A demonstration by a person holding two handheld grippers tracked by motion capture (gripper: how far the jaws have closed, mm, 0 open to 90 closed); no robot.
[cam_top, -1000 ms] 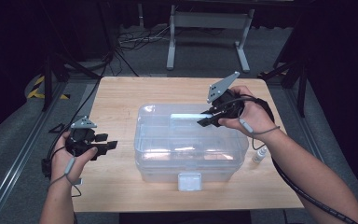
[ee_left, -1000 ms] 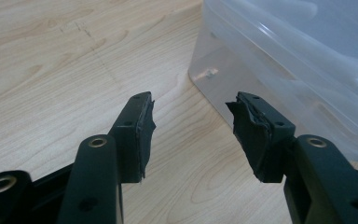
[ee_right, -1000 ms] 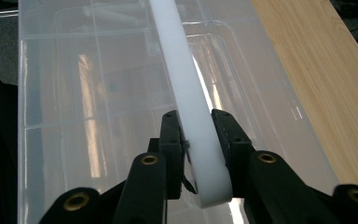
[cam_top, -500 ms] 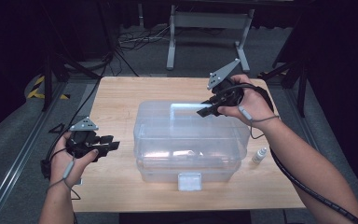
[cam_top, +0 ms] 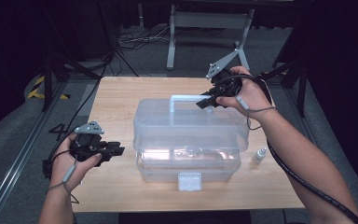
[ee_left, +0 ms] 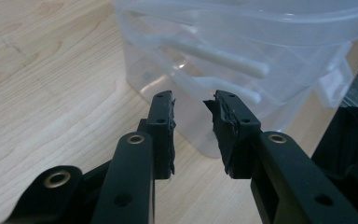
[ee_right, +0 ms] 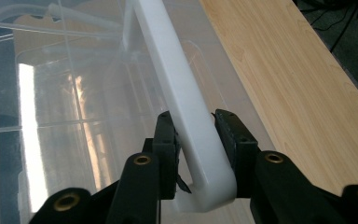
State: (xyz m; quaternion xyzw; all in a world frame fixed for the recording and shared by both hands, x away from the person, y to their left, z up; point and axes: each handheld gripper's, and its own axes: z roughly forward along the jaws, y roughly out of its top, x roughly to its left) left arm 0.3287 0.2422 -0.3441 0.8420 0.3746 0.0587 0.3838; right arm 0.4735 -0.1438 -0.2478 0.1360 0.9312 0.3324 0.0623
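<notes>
One clear plastic box with a white handle sits mid-frame; one small bottle stands lower right. The right hand-held gripper clamps the handle, its jaws just easing apart. The left hand-held gripper, lower left, has jaws apart on nothing, just narrowing.

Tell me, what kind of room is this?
Probably a lab or studio for recording. A wooden table stands on grey floor, with dark curtains around, loose cables behind, and a metal stand. On the table sit a clear plastic box and a small bottle.

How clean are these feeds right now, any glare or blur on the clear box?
High view: room dark, table lit, a bright reflection on the clear box front. Right gripper view: a strong glare streak on the lid, white handle sharp. Left gripper view: jaws crisp, box behind slightly soft.
</notes>
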